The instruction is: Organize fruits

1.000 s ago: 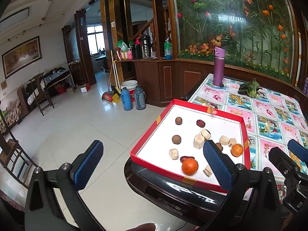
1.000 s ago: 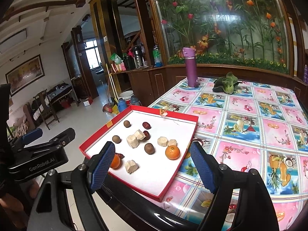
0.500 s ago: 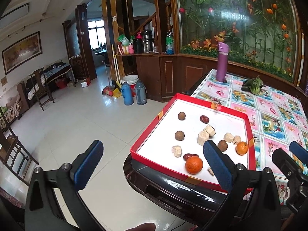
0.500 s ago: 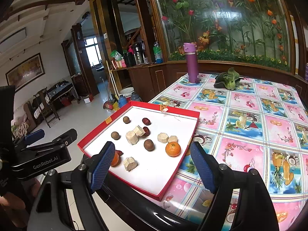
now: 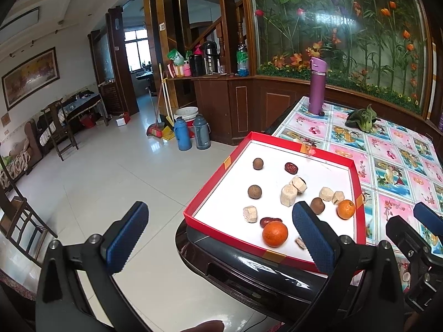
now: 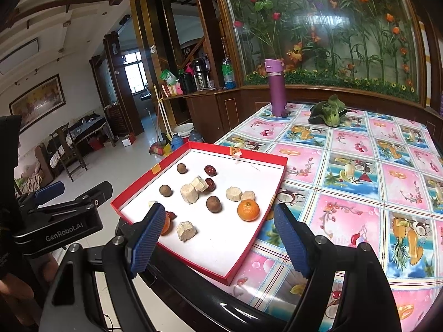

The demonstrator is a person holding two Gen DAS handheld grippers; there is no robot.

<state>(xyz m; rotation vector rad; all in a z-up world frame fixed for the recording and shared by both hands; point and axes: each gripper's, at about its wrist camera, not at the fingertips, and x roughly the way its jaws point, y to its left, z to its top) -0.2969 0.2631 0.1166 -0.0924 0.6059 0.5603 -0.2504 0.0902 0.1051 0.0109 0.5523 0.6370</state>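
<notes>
A shallow red tray (image 5: pixel 210 185) (image 6: pixel 243 251) with a white floor sits at the near corner of the table. In it lie two oranges (image 5: pixel 275 233) (image 6: pixel 248 210), brown round fruits (image 5: pixel 254 191) (image 6: pixel 213 204), dark red dates (image 5: pixel 291 167) (image 6: pixel 210 170) and pale cut chunks (image 5: pixel 288 195) (image 6: pixel 186 230). My left gripper (image 5: pixel 218 238) hangs open short of the tray's near left corner, holding nothing. My right gripper (image 6: pixel 218 235) stands open over the tray's near edge, also with nothing between its fingers.
The table carries a patterned pink-and-blue cloth (image 6: pixel 360 182). A purple flask (image 6: pixel 275 88) and a green leafy vegetable (image 6: pixel 329 110) stand at its far side. Left of the table is tiled floor (image 5: pixel 105 182) with thermos jugs (image 5: pixel 183 134), a bucket and wooden chairs.
The left wrist view has shifted a little, so the tray sits slightly lower and further right in it. Both grippers stay open and the fruits have not moved.
</notes>
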